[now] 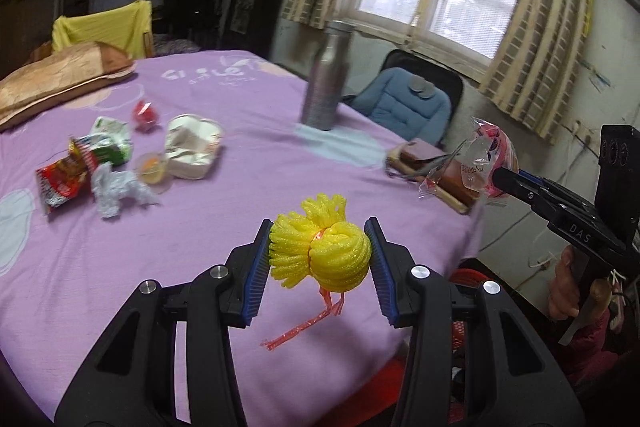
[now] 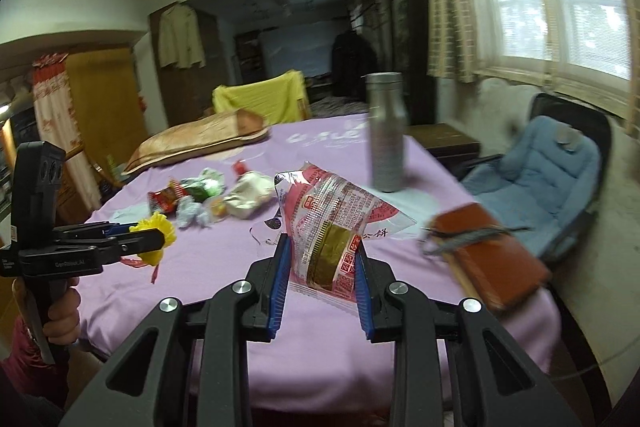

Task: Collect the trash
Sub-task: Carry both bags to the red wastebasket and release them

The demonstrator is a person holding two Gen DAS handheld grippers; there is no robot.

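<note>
Left tongs (image 1: 318, 259): blue pads pressed on both sides of a yellow foam net (image 1: 326, 247), held clear above the purple-clothed bench (image 1: 120, 267). Right tongs (image 2: 320, 267): narrowly parted, clamping a pink-and-clear snack wrapper (image 2: 328, 223), also lifted. Remaining trash pile (image 1: 112, 159) lies on the far-left bench; steel bottle (image 1: 324, 79) stands behind.

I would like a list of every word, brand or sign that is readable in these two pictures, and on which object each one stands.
"DAS": on the body of the right gripper.
"GenRobot.AI": on the body of the left gripper.
"公餅": on the pink wrapper held in the right gripper; its other print is too small to read.
White lettering on the purple tablecloth: too blurred to read.
Print on the red snack packet: blurred, unreadable.
</note>
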